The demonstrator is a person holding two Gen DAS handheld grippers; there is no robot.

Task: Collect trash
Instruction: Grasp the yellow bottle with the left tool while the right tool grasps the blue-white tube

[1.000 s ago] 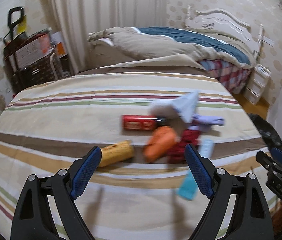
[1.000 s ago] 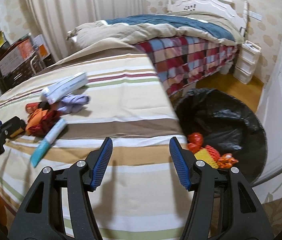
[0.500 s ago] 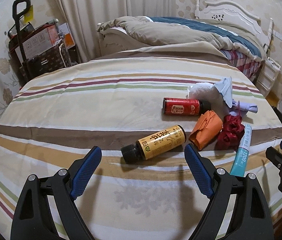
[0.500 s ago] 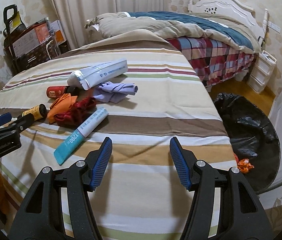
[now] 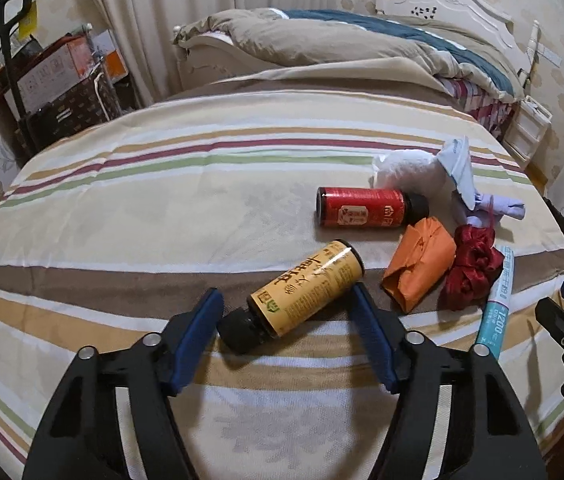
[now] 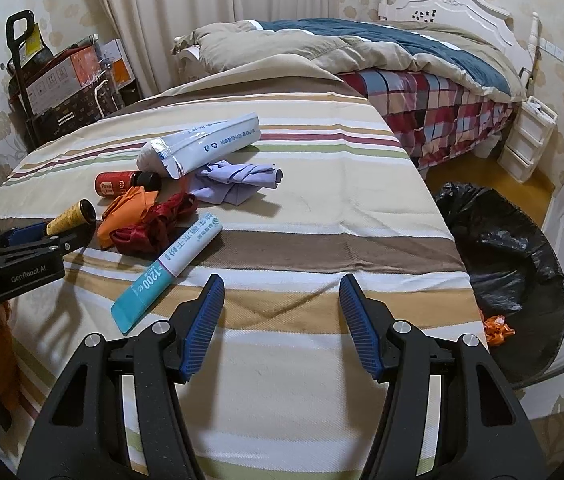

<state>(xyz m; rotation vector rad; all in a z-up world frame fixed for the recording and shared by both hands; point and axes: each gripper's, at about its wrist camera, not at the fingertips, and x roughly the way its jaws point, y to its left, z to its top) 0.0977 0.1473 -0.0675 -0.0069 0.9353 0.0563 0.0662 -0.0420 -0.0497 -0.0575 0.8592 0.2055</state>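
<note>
Trash lies on the striped cloth (image 5: 162, 208). A yellow bottle (image 5: 305, 286) with a black cap lies between the open fingers of my left gripper (image 5: 285, 300), untouched by them; it also shows in the right wrist view (image 6: 72, 216). Beyond it lie a red bottle (image 5: 365, 210), an orange wrapper (image 5: 419, 266), a crumpled red wrapper (image 5: 471, 268), a teal-and-white tube (image 6: 168, 270), a purple wad (image 6: 238, 180) and a white pouch (image 6: 202, 146). My right gripper (image 6: 282, 292) is open and empty over the cloth's front, right of the tube.
A black trash bag (image 6: 509, 264) stands open on the floor to the right, with orange scraps (image 6: 497, 326) inside. A bed (image 6: 401, 56) with a quilt is behind. A cart with boxes (image 5: 54, 76) stands at the back left.
My left gripper has moved forward and down, so the yellow bottle now sits between its open fingers. My right gripper has swung left from the trash bag toward the pile.
</note>
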